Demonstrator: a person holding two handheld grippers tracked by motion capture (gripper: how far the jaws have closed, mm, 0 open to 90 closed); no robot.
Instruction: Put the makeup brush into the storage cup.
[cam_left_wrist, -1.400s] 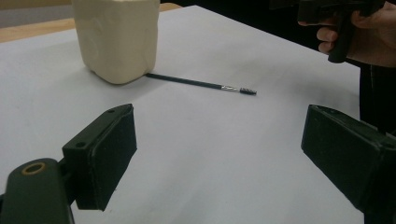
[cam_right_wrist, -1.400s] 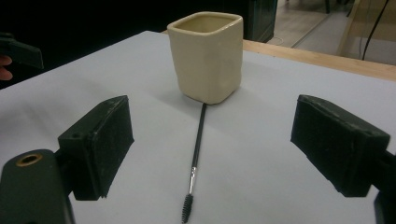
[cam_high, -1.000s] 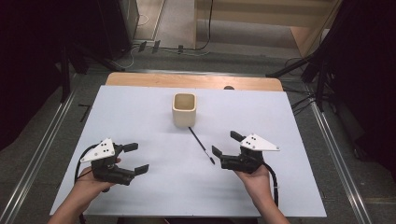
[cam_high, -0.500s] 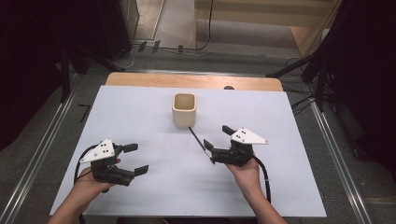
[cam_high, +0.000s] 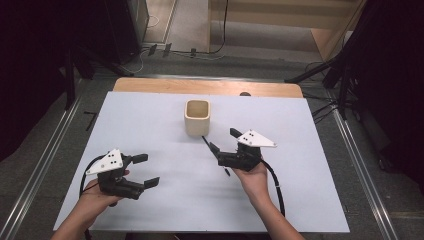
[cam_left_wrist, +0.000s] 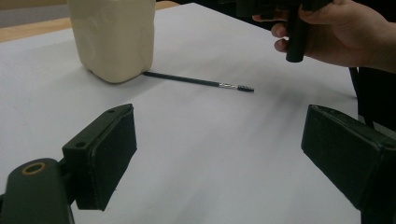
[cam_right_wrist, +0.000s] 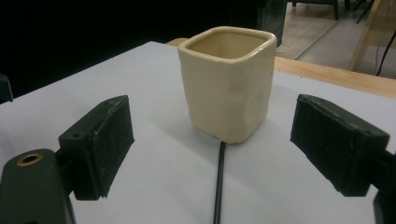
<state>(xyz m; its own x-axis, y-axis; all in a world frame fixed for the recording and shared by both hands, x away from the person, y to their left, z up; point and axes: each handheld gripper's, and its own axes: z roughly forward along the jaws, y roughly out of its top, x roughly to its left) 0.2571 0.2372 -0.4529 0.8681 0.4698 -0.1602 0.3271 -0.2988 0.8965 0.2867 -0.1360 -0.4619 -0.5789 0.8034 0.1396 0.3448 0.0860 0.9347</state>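
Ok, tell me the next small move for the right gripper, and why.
Probably lower the right gripper straight down and close on the thin black brush. Its jaws are open and empty, straddling the brush handle, which lies flat on the table with its far end at the foot of the cream cup.

A thin black brush (cam_high: 214, 155) lies flat on the white desk (cam_high: 150, 125), near its middle and a little toward the right edge. One end touches the base of a cream, square-mouthed ceramic cup (cam_high: 197, 117), which stands upright toward the far edge. The brush's other end, with a silver ferrule and short dark bristles, points toward the near right corner.
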